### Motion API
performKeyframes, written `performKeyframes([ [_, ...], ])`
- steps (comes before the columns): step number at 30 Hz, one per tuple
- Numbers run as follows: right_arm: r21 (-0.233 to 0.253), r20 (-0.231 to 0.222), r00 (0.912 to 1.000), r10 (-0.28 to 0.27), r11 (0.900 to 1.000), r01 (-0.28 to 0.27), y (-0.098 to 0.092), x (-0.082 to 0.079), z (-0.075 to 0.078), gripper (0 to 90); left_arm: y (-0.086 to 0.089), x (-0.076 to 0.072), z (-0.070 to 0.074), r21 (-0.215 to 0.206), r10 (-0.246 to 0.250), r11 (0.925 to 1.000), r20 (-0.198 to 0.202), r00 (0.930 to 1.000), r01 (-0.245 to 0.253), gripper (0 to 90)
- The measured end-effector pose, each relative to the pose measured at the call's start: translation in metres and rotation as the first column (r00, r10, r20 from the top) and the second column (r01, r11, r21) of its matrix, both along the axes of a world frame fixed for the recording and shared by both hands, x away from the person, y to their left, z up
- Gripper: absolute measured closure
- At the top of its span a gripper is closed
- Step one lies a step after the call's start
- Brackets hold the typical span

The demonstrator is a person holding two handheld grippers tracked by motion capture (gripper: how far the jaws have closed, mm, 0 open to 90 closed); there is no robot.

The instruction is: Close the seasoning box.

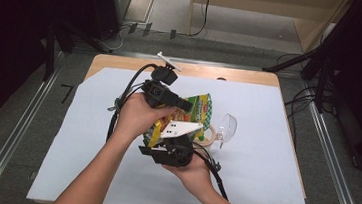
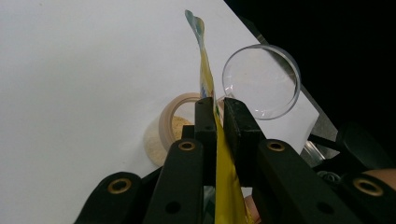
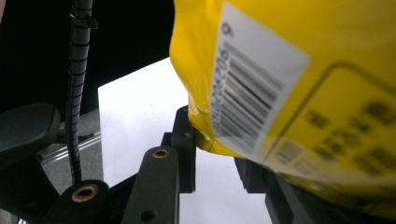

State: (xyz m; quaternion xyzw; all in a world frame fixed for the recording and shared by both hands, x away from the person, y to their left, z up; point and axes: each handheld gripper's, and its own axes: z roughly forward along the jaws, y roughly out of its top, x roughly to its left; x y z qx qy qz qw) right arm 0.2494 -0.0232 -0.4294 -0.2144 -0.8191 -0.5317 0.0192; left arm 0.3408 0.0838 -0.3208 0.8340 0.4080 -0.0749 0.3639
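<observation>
A yellow and green snack bag (image 1: 196, 108) is held up above the white sheet between the two hands. My left gripper (image 1: 187, 104) comes in from the left and is shut on the bag. In the left gripper view its jaws (image 2: 219, 109) pinch the thin yellow edge of the bag (image 2: 205, 79), which runs edge-on away from the camera. My right gripper (image 1: 167, 143) sits below the bag, near the person. In the right gripper view its jaws (image 3: 215, 154) stand apart, with the bag's barcoded lower corner (image 3: 280, 70) hanging over the gap beside the left jaw.
A roll of beige tape (image 1: 210, 134) and a clear plastic cup (image 1: 227, 126) lie on the white sheet (image 1: 264, 150) just right of the bag. The wooden table edge (image 1: 222, 73) runs along the back. Dark stands and cables flank the table.
</observation>
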Motion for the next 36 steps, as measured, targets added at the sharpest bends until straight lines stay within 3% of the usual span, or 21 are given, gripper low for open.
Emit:
performKeyframes([
  [36, 0.024, -0.011, 0.9999, -0.014, 1.000, 0.014, -0.0063, -0.0008, 0.0043, 72.9, -0.0067, 0.0040, 0.0027, 0.008, -0.013, 0.9999, 0.004, 0.9999, 0.013, 84.3],
])
